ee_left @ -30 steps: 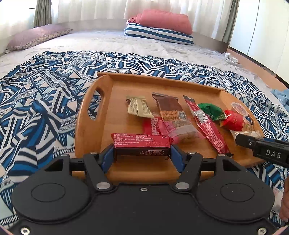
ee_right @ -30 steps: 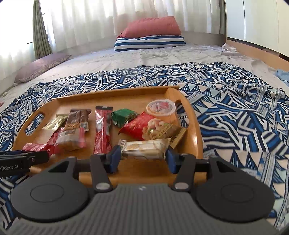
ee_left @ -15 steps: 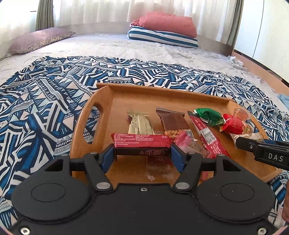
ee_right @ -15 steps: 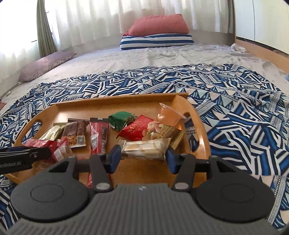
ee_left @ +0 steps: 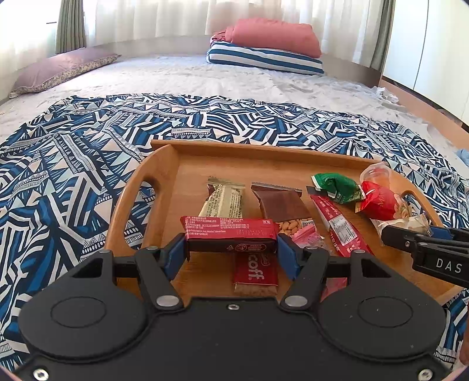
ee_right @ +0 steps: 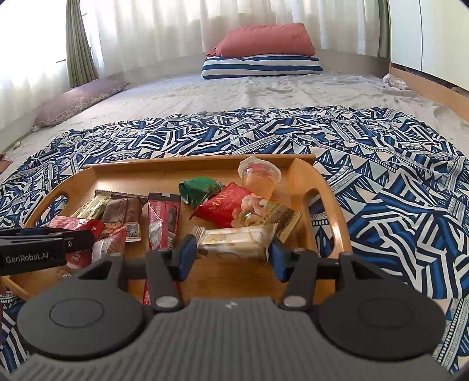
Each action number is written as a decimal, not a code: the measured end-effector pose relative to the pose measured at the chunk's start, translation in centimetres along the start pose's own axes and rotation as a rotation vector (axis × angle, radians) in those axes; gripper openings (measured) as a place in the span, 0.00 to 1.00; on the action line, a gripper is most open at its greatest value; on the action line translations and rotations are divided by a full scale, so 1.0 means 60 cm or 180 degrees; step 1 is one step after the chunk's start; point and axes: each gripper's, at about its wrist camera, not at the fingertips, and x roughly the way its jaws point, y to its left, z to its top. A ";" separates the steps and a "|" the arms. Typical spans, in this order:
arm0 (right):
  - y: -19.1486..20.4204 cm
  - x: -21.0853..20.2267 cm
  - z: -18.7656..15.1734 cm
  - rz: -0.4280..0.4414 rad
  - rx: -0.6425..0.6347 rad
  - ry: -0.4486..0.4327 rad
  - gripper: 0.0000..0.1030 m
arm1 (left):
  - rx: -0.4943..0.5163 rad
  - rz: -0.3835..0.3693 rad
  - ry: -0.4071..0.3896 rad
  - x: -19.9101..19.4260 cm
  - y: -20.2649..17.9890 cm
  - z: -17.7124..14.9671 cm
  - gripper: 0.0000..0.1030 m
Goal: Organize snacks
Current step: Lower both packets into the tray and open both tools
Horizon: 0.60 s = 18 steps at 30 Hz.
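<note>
Left gripper (ee_left: 231, 249) clamped on red bar (ee_left: 230, 233); right gripper (ee_right: 231, 253) clamped on pale wafer pack (ee_right: 237, 239), both over near edge of wooden tray (ee_left: 164, 164). Lower flat into bare spots, then release. Tray holds green pack (ee_right: 199, 189), jelly cup (ee_right: 259, 178), probably tipped, nut bag (ee_right: 234, 205), more bars.

Ahead lies a wide bed (ee_right: 263, 93) under a blue patterned blanket (ee_right: 366, 152). Beyond it, a pink pillow (ee_right: 263, 39) tops a striped one (ee_right: 261, 67); daylight glows through white curtains (ee_right: 176, 26). White cupboards (ee_right: 425, 35) stand far right.
</note>
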 end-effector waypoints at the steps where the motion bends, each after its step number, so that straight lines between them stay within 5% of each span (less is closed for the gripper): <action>1: 0.000 0.000 0.000 0.0005 0.0002 -0.0001 0.55 | -0.0002 0.0001 0.0000 0.000 0.000 0.000 0.61; 13: -0.003 0.000 -0.003 0.0030 0.0012 0.0003 0.59 | 0.0020 0.0060 -0.0002 0.000 -0.002 0.000 0.64; 18: -0.004 -0.010 -0.004 0.0090 0.0024 -0.0022 0.71 | 0.0021 0.0098 -0.0079 -0.017 -0.001 0.003 0.80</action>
